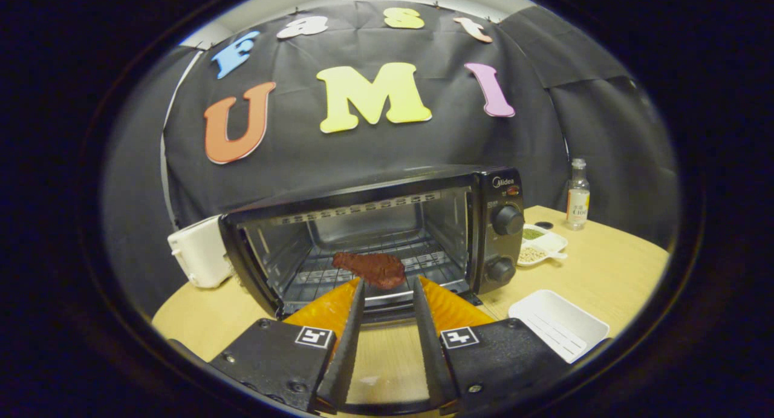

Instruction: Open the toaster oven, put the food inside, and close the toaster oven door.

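Gripper view. The toaster oven (387,236) stood on the wooden bench (604,273) with its door (387,312) let down toward the camera, so that the cavity and its wire rack (435,254) were exposed. The food (370,268), a flat reddish-brown piece resembling a cut of meat, was at the front of the cavity over the wire rack, just ahead of the fingertips of the tongs (387,285); whether it rested fully on the rack could not be told.

The tongs were parted by a moderate gap, and bare bench and the lowered door showed between the two fingers (347,333). The near edge of the food lay at the fingertips, but it could not be told whether either finger touched it; nothing was pressed between them.

The oven's two control knobs (507,219) sat one above the other on the panel right of the cavity. A white appliance (199,251) stood just beside the oven's left wall. Right of the oven lay a small divided dish (544,245) with green and pale contents, and beyond it an upright clear bottle (578,203). A white rectangular tray (559,324) lay on the bench near the right finger.
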